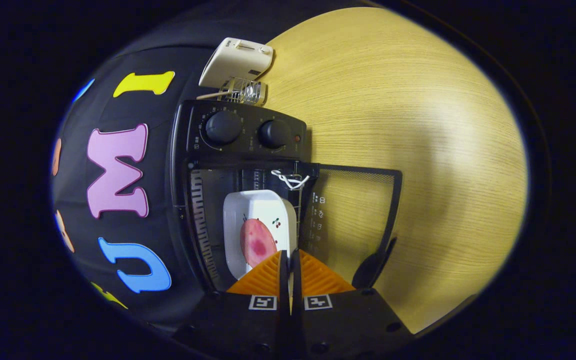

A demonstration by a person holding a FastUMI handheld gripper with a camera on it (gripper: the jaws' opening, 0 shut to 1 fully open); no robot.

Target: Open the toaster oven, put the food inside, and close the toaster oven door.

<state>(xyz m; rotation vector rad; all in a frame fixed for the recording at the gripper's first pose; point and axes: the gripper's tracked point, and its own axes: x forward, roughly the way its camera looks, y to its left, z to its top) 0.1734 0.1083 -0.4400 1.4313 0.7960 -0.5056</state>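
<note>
The black toaster oven [248,132] stands with its glass door [358,200] swung fully open and lying flat out over the table. A white rectangular dish [260,205] with a small cherry print sits in the oven's cavity. On it lies a pink slice of food [256,242]. My gripper [289,252] reaches into the opening, and its fingers are closed together on the near rim of the dish, with only a thin slit between them. The door's dark handle [373,267] lies just beside the fingers.
Two round knobs [223,127] sit on the oven's control panel beyond the cavity. A white cord [290,179] is knotted at the cavity's edge. Past the oven stand a white appliance [235,60] and a small wire rack [245,90]. The wooden table [418,125] stretches beside the door.
</note>
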